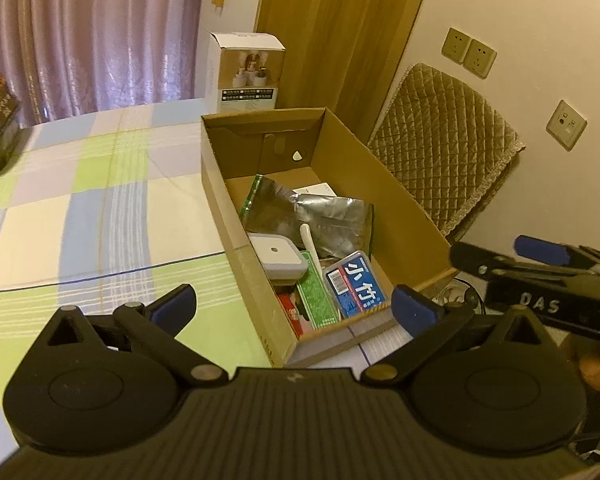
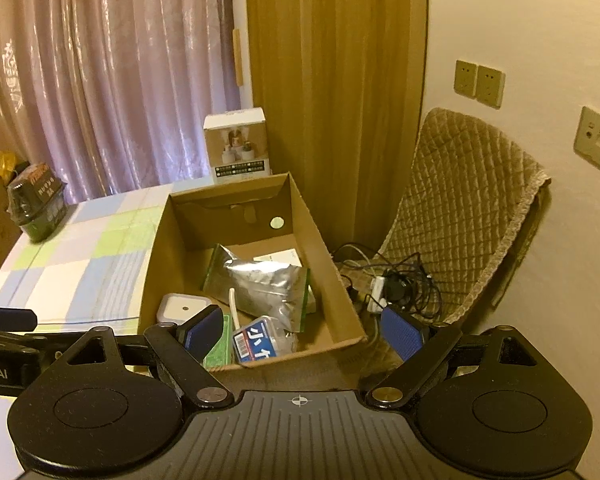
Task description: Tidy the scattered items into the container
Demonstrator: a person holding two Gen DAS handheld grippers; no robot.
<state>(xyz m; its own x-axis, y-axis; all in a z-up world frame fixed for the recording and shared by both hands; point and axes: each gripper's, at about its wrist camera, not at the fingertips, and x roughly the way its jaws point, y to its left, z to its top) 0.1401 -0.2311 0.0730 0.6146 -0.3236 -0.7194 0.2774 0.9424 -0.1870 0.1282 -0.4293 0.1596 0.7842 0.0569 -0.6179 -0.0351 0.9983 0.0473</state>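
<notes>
Resting in the cardboard box [image 1: 260, 264] on the checked tablecloth [image 1: 80, 208], the crinkly foil pouch [image 1: 320, 216] looks light and slippery, best pinched at its edge, while left gripper [image 1: 296, 300] and right gripper [image 2: 300, 330] gape empty.

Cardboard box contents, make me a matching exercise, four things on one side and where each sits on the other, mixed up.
Things:
1. silver foil bag
2. blue packet
3. white square device
4. white carton

Places:
A. behind the cardboard box, by the curtain
B. box's near end, right side
C. middle of the box
D. against the box's left wall

Pairs: 1-C, 2-B, 3-D, 4-A
</notes>
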